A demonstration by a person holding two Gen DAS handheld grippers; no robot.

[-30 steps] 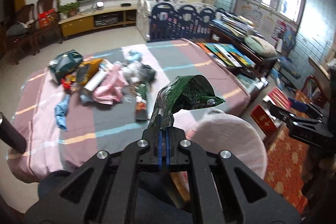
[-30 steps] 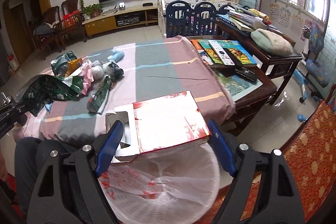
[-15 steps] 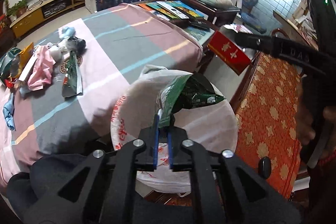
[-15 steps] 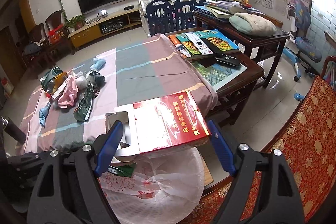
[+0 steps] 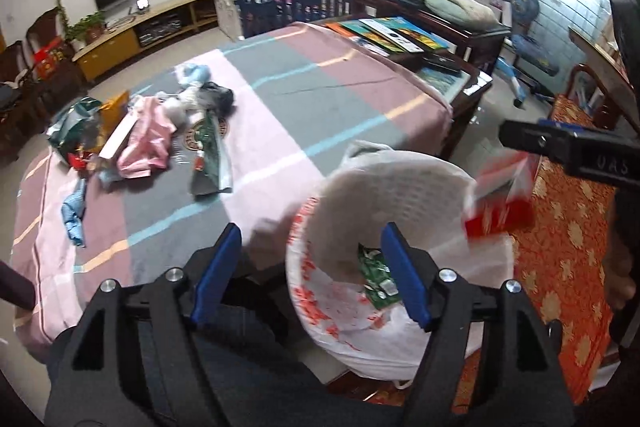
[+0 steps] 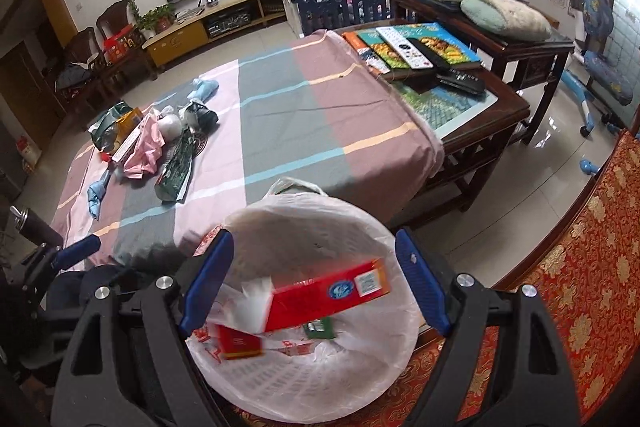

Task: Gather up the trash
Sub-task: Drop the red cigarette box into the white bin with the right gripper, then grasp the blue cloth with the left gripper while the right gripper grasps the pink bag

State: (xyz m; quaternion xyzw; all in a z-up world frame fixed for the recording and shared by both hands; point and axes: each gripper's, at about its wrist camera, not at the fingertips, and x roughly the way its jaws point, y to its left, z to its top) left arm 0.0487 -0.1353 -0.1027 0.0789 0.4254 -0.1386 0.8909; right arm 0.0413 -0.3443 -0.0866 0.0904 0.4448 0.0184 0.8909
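Observation:
A white trash basket lined with a plastic bag [image 5: 400, 187] [image 6: 304, 227] stands by the table's near edge. My left gripper [image 5: 310, 267] is open and empty above its left rim; the green snack bag [image 5: 374, 281] lies inside. My right gripper [image 6: 308, 275] is open above the basket; the red box [image 6: 328, 293] is loose between its jaws, blurred, falling into the basket. It also shows in the left wrist view [image 5: 500, 203]. A pile of trash [image 5: 148, 131] [image 6: 156, 143] lies on the striped tablecloth at far left.
A dark wooden side table with books and remotes [image 6: 432, 55] stands to the right of the cloth-covered table [image 6: 304, 123]. A red patterned cushion [image 6: 580, 287] lies at right. A dark bottle [image 6: 36, 231] sits at the left edge.
My left gripper opened and dropped the green bag into the basket. My right gripper opened and let go of the red box, which is dropping into the basket.

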